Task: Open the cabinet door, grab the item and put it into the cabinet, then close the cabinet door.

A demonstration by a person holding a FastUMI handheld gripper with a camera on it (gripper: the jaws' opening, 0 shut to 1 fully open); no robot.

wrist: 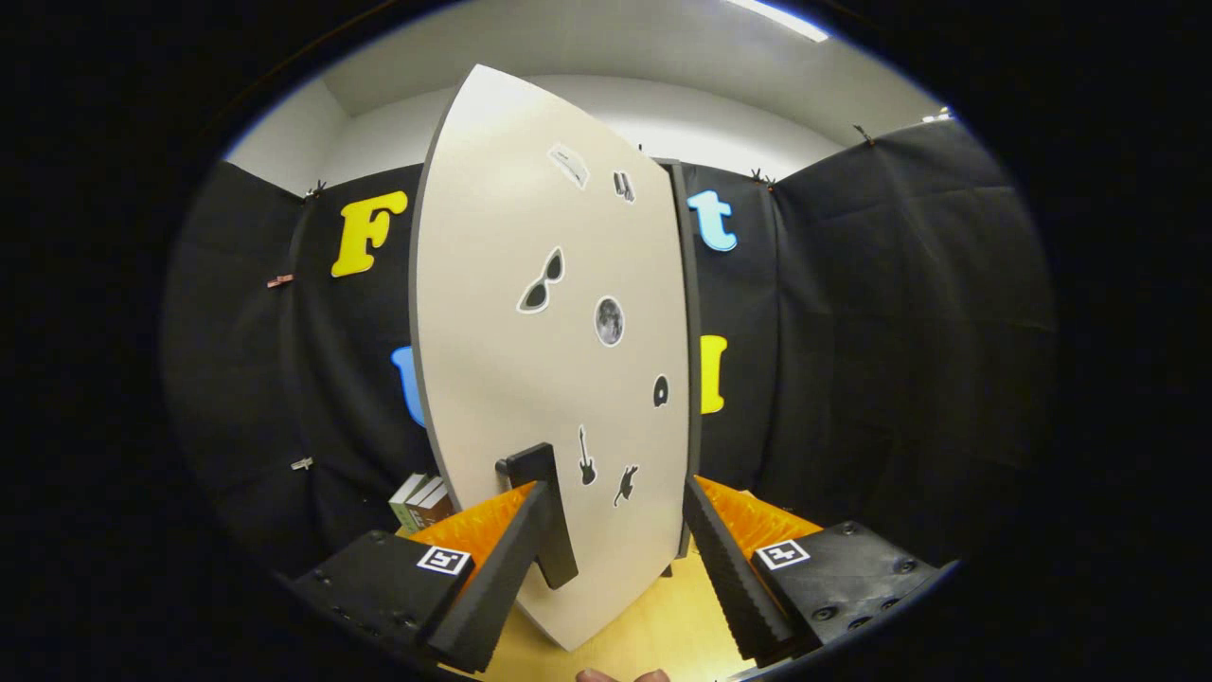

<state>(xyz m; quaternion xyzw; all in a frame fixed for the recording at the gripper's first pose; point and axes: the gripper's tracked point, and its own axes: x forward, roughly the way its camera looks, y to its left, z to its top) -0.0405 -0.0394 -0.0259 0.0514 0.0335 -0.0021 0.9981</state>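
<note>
Black cloth walls the booth behind everything, and pale wood tabletop (pixel 653 635) shows below us between the fingers. Our gripper (pixel 611 530) points straight at the cabinet door (pixel 530 379), a beige panel with a dark edge, dotted with small stickers: sunglasses, a moon, a guitar and others too small to name. We cannot see the cabinet's inside; the door panel covers it, and we cannot tell how far the door stands open. Its dark handle (pixel 544 511) sits just inside our left finger (pixel 492 587), apparently touching it, while the right finger stands well apart, so the jaws are spread and clamp nothing. A stack of books (pixel 419 500) lies beyond the left finger, half hidden by it and the door. Two fingertips of a hand (pixel 620 675) peek in below.
</note>
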